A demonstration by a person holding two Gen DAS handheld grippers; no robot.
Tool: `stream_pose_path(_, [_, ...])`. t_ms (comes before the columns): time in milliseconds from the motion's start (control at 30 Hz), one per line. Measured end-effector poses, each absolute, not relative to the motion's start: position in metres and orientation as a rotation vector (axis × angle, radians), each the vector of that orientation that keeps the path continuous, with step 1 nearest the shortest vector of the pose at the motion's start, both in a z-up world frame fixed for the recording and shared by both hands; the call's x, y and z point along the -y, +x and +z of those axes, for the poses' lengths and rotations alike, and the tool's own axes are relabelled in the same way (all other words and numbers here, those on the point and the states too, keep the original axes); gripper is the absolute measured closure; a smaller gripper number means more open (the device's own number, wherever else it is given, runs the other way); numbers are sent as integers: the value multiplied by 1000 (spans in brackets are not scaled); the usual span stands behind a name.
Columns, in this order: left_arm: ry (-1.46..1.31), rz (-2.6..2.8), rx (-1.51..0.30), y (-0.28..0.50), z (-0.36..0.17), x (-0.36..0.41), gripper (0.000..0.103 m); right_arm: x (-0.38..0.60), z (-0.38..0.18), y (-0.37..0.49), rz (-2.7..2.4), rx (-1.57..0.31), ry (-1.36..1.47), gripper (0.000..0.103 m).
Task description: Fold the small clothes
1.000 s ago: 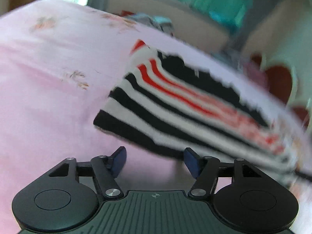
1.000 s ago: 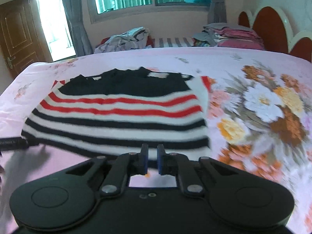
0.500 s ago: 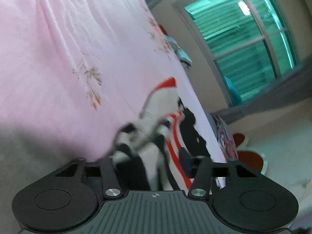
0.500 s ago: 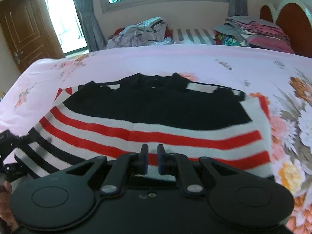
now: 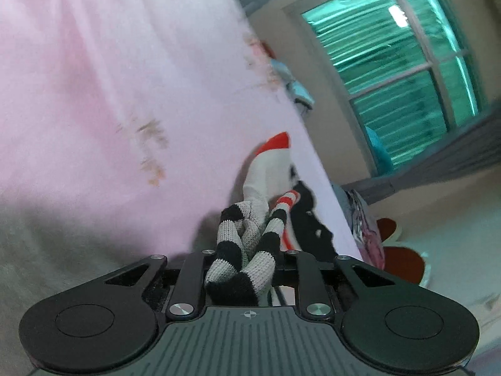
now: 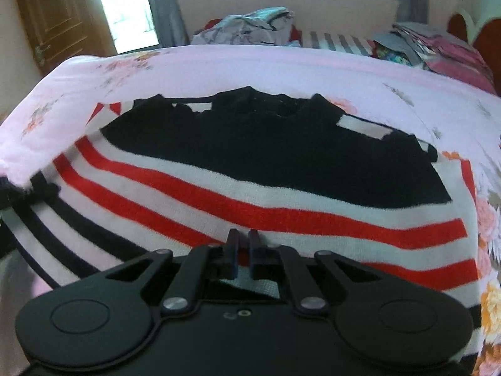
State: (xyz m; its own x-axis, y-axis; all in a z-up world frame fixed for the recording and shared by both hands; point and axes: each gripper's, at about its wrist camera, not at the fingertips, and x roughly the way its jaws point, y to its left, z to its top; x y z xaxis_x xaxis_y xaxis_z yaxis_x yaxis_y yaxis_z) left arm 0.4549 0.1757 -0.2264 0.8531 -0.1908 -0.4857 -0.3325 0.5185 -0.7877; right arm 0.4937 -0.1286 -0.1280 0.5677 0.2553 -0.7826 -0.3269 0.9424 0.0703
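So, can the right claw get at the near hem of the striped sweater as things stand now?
Probably yes. The right claw is shut just above the striped sweater with nothing lying between, though the hem itself is hidden under it. The left claw pinches the far left corner, out of the way.

My striped sweater point(image 6: 250, 188), black, red and white, lies spread ahead of me, its left hem corner bunched up.

striped sweater point(image 6: 250, 194), pink bedsheet point(image 6: 219, 65)
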Motion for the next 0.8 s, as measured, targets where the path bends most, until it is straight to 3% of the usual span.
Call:
stream_pose_path(167, [-846, -3, -485, 458, -154, -119, 84, 147, -125, 496, 418, -906, -30, 99])
stream_pose_path(333, [-553, -109, -516, 471, -90, -12, 84, 226, -92, 479, 371, -781, 207, 91])
stream_pose_path(533, [-183, -214, -683, 492, -83, 146, 84, 359, -50, 454, 236, -658, 406, 90])
stream_pose_path(633, [-10, -271, -923, 505, -128, 218, 81, 405, -47, 448, 220, -697, 492, 78])
stream_pose_path(667, [28, -239, -921, 500, -130, 229, 79, 414, -47, 444, 217, -712, 514, 66])
stream_pose_path(700, [39, -226, -878, 493, -120, 233, 69, 424, -48, 439, 223, -721, 540, 52])
stream_pose_path(800, [-99, -299, -732, 477, -76, 205, 62, 436, -48, 427, 268, -720, 584, 49])
